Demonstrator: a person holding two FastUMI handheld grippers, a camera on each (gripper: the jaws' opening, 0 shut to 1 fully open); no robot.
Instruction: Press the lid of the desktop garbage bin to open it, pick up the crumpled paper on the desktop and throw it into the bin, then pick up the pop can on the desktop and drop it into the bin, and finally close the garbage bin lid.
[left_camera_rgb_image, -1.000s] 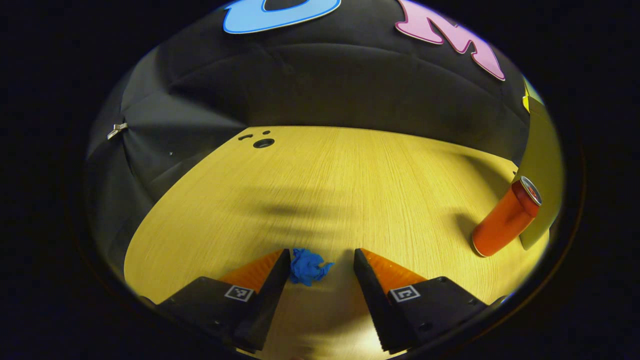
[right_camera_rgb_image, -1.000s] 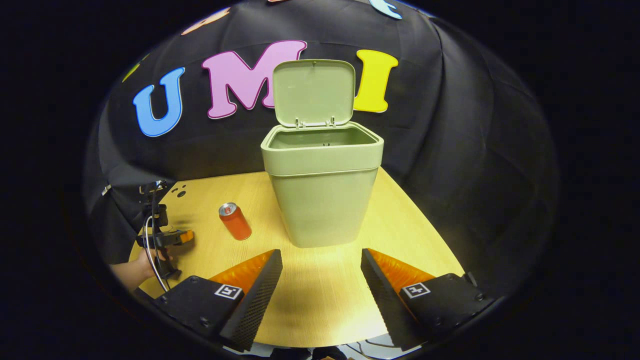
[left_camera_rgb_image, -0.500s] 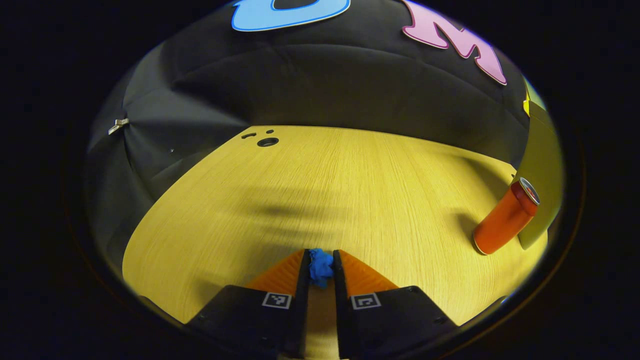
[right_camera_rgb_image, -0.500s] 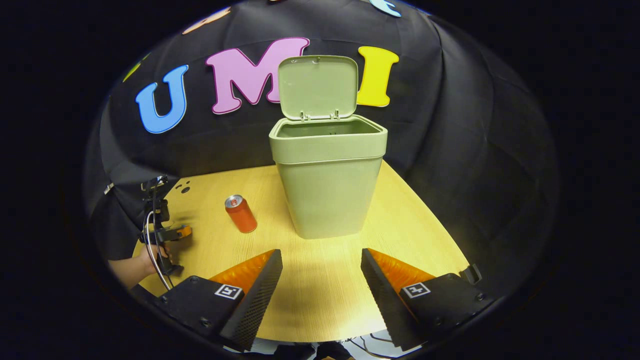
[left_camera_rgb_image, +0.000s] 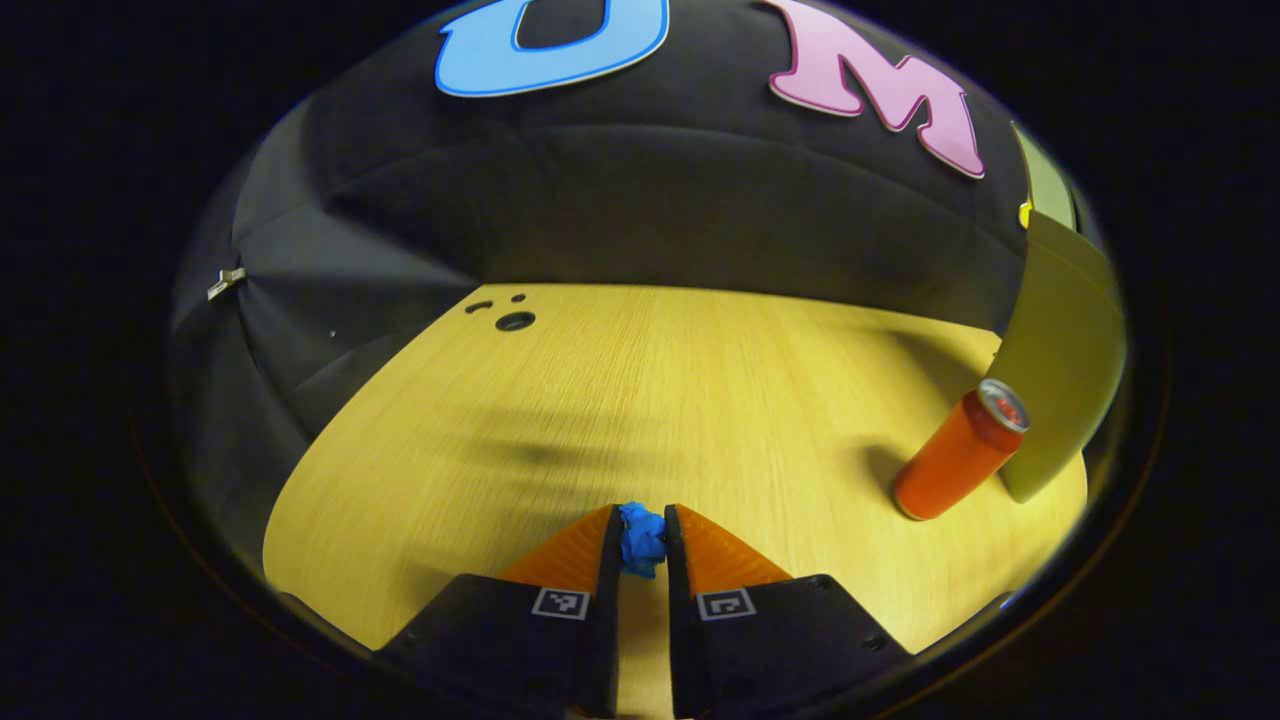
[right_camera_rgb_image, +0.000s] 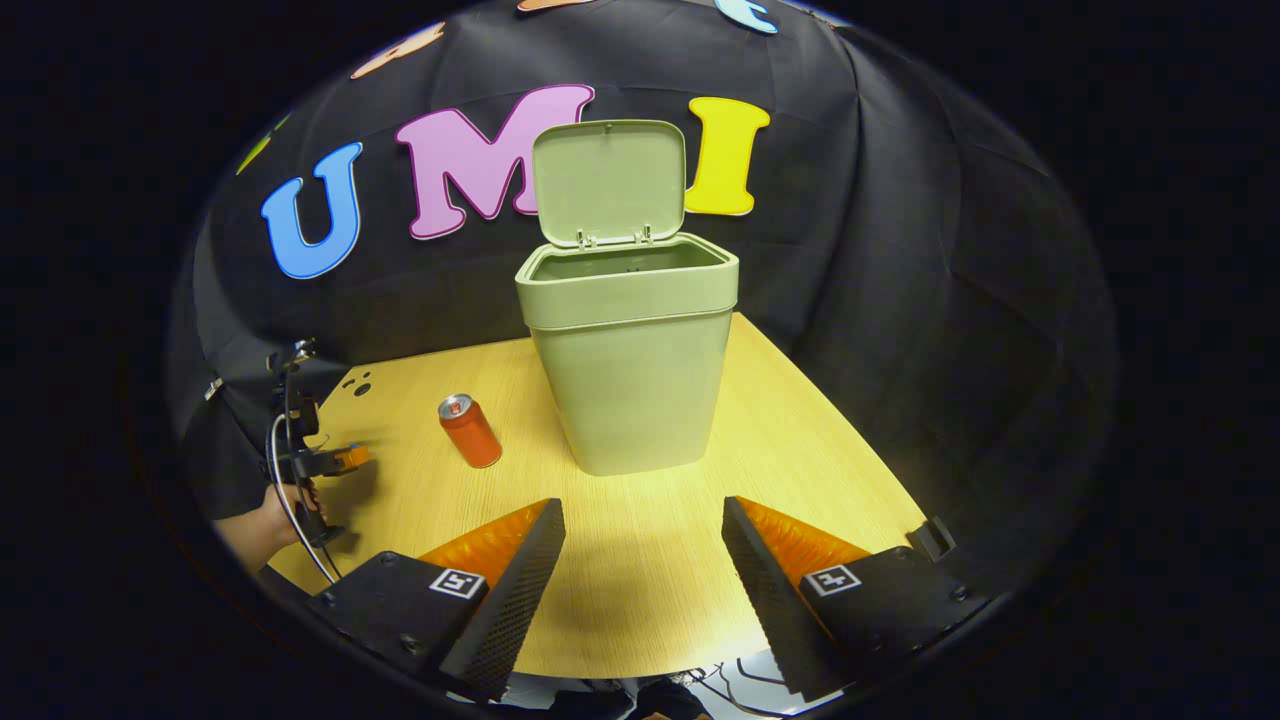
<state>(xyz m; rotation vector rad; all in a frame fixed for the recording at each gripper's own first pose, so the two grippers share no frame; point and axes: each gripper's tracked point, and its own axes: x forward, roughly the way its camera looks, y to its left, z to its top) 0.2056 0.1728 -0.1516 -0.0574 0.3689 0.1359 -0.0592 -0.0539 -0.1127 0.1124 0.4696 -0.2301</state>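
A small blue crumpled paper (left_camera_rgb_image: 641, 538) is pinched between both fingers of my left gripper (left_camera_rgb_image: 640, 540), just over the wooden table (left_camera_rgb_image: 650, 400). An orange pop can (left_camera_rgb_image: 958, 452) stands upright to its right, beside the green bin's wall (left_camera_rgb_image: 1062, 350). In the right gripper view the green bin (right_camera_rgb_image: 630, 375) stands mid-table with its lid (right_camera_rgb_image: 610, 180) raised upright at the back. The can (right_camera_rgb_image: 469, 431) stands left of the bin. My right gripper (right_camera_rgb_image: 640, 525) hangs open over the table's near edge, nothing between its fingers. The left gripper (right_camera_rgb_image: 335, 459) shows at far left, held by a hand (right_camera_rgb_image: 275, 510).
The black cloth wall closes the table's back and sides. Small holes (left_camera_rgb_image: 514, 320) mark the table's far left corner. Open tabletop (right_camera_rgb_image: 640, 570) lies between my right gripper and the bin. Cables (right_camera_rgb_image: 740, 680) hang below the near edge.
My left gripper closed on the blue paper, then lifted slightly with it. The right gripper drew back a little from the bin and stayed open.
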